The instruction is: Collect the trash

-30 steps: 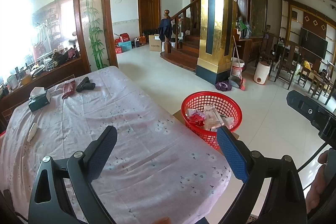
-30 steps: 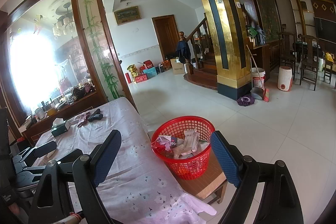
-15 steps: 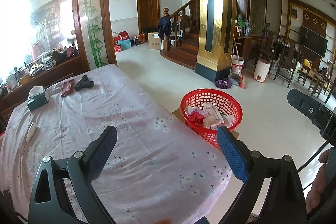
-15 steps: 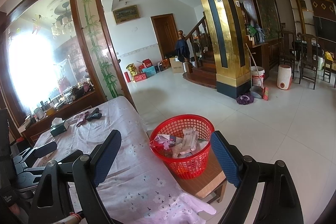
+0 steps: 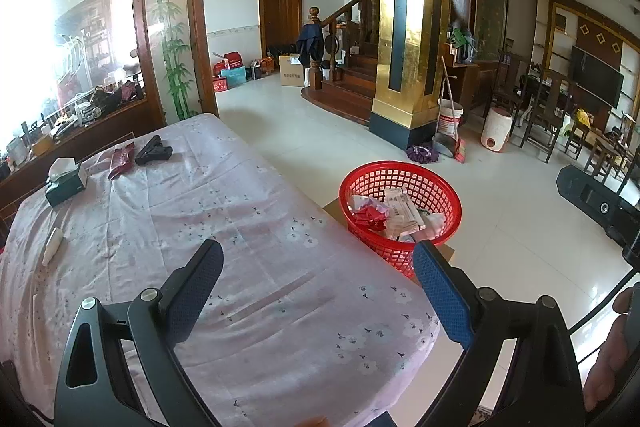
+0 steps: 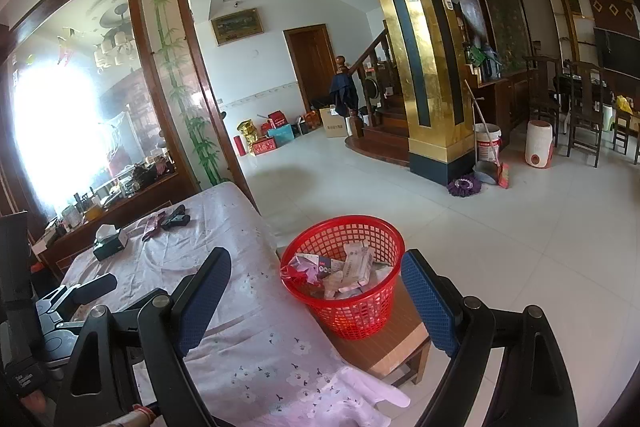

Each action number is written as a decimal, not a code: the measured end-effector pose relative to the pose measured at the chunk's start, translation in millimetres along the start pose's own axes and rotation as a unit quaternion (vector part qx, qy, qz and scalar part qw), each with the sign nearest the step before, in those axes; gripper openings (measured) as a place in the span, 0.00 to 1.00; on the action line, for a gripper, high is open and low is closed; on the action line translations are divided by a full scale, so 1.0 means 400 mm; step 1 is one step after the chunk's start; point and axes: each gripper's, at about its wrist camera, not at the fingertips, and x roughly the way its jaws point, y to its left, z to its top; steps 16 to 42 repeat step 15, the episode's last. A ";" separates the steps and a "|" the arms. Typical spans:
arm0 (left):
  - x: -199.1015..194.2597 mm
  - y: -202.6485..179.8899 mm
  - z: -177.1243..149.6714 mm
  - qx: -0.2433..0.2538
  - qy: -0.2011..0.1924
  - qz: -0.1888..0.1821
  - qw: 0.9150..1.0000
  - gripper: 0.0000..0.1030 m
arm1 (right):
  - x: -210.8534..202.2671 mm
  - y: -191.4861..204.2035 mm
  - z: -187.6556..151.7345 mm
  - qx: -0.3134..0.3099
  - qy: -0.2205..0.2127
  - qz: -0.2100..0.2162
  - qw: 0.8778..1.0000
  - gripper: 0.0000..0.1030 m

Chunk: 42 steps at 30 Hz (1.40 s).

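Note:
A red mesh basket (image 5: 400, 203) (image 6: 344, 287) holding several wrappers and paper scraps stands on a low wooden stool (image 6: 384, 343) at the right edge of the table (image 5: 180, 227). My left gripper (image 5: 320, 291) hangs open over the near part of the pink floral cloth, nothing between its blue pads. My right gripper (image 6: 316, 295) is open too, framing the basket from above and behind, empty. On the far table lie a dark red wrapper (image 5: 121, 159), a black object (image 5: 154, 151) and a small white piece (image 5: 53, 245). The left gripper (image 6: 80, 291) also shows at the left of the right wrist view.
A dark green tissue box (image 5: 66, 181) sits at the table's far left. A wooden ledge with clutter (image 5: 80, 115) runs behind the table. White tiled floor (image 5: 520, 227) spreads to the right, with a gold pillar (image 5: 412, 27), bucket and broom (image 5: 450, 119), and chairs (image 5: 548, 111) beyond.

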 end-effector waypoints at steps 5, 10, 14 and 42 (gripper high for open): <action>-0.005 0.004 -0.004 -0.001 0.002 -0.002 1.000 0.92 | -0.003 -0.003 0.000 -0.002 0.000 0.000 1.000 0.87; -0.011 0.000 -0.006 0.002 0.005 -0.007 1.000 0.92 | 0.001 0.001 0.005 0.000 0.001 0.000 1.000 0.87; -0.013 0.009 -0.009 -0.001 -0.007 -0.012 1.000 0.92 | -0.001 -0.001 0.004 0.001 0.002 -0.001 1.000 0.87; -0.001 0.006 0.000 0.001 -0.011 0.001 1.000 0.92 | -0.001 -0.002 0.002 0.001 0.002 0.000 1.000 0.87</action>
